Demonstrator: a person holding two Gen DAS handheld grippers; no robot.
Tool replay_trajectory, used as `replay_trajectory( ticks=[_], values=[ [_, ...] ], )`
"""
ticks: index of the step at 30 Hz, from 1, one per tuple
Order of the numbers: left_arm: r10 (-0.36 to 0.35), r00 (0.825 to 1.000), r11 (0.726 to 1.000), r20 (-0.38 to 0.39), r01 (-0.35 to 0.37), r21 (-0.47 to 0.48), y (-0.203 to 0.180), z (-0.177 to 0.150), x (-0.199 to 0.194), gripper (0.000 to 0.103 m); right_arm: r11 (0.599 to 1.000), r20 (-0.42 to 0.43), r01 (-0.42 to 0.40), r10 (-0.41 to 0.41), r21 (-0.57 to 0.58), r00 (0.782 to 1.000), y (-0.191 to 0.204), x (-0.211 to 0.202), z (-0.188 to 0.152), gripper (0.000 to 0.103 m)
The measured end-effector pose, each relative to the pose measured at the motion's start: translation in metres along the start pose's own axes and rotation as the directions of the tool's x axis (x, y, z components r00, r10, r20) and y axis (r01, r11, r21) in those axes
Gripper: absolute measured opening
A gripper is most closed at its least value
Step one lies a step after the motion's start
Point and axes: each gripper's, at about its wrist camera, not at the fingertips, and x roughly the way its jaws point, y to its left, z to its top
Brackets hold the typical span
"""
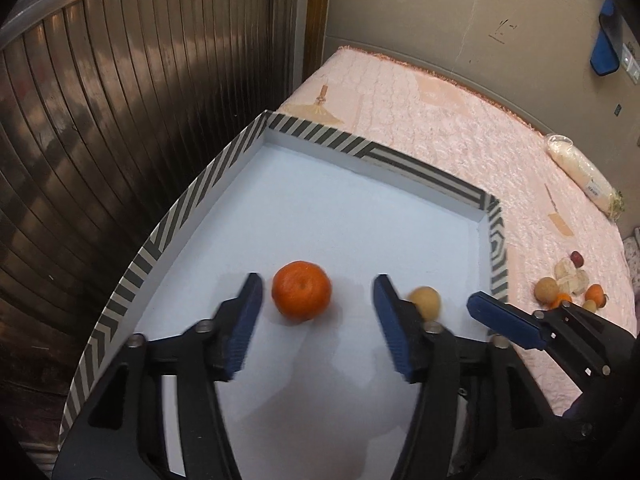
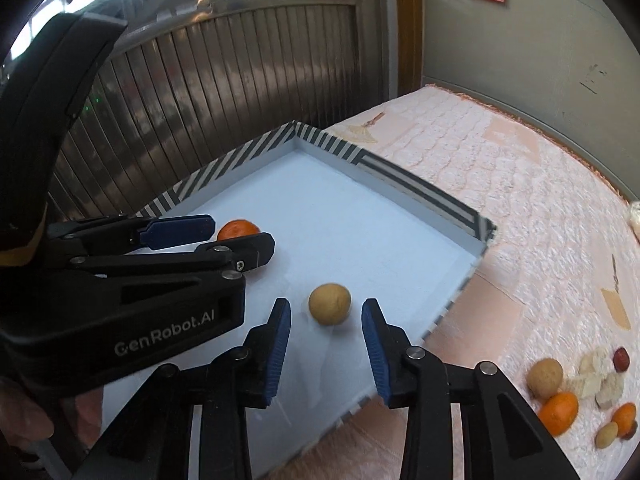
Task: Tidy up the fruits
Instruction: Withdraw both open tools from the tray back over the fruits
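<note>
The striped-rim tray (image 1: 188, 204) is cut off at the lower frame edge. The loose fruit pile (image 2: 580, 396) on the bed (image 2: 500, 184) is too small to identify fully. On the tray floor, the orange (image 1: 302, 291) lies just ahead of the parted, empty left tool (image 1: 316, 316). The round tan fruit (image 2: 330, 304) lies between the tips of the partly open right tool (image 2: 326, 338), untouched.

Tray (image 1: 224, 176) sits on the bedspread (image 1: 460, 128), left side, by the slatted shutter (image 1: 120, 100). In the tray, near end: mandarin (image 1: 301, 291) left, round fruit (image 1: 426, 301) right, apart. Loose fruit pile (image 2: 576, 396) on the bedspread right of the tray. Bagged bundle (image 1: 584, 176) far right on the bedspread.
</note>
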Motion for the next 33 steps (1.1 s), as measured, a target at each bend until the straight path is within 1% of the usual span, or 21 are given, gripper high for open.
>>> replay_trajectory(
  ticks=[3, 7, 10, 14, 19, 22, 33],
  values=[
    [0.002, 1.0, 1.0, 0.025, -0.003, 0.018, -0.008, -0.003, -0.011, 0.062, 1.0, 0.03, 0.004, -0.005, 0.013, 1.0, -0.005, -0.018, -0.006, 0.035],
    [-0.016, 0.998, 0.999, 0.062, 0.013, 0.05, -0.025, -0.005, -0.027, 0.062, 0.999, 0.071, 0.023, -0.027, 0.046, 0.997, -0.014, -0.044, -0.016, 0.036],
    [-0.034, 0.996, 0.996, 0.083, 0.027, 0.082, -0.042, -0.01, -0.039, 0.062, 0.996, 0.093, 0.059, -0.066, 0.072, 0.993, -0.024, -0.06, -0.024, 0.036],
    [-0.067, 0.994, 0.991, 0.091, 0.056, 0.119, -0.065, -0.017, -0.047, 0.062, 0.984, 0.12, 0.106, -0.124, 0.145, 0.985, -0.043, -0.085, -0.042, 0.036],
    [-0.108, 0.991, 0.982, 0.083, 0.094, 0.163, -0.095, -0.028, -0.051, 0.062, 0.959, 0.112, 0.17, -0.2, 0.228, 0.973, -0.067, -0.106, -0.065, 0.036],
    [-0.131, 0.989, 0.976, 0.073, 0.115, 0.185, -0.111, -0.034, -0.052, 0.062, 0.943, 0.099, 0.214, -0.245, 0.255, 0.964, -0.079, -0.117, -0.077, 0.036],
    [-0.197, 0.98, 0.942, 0.006, 0.188, 0.277, -0.17, -0.059, -0.04, 0.062, 0.877, 0.05, 0.304, -0.346, 0.372, 0.937, -0.133, -0.157, -0.135, 0.037]
  ],
)
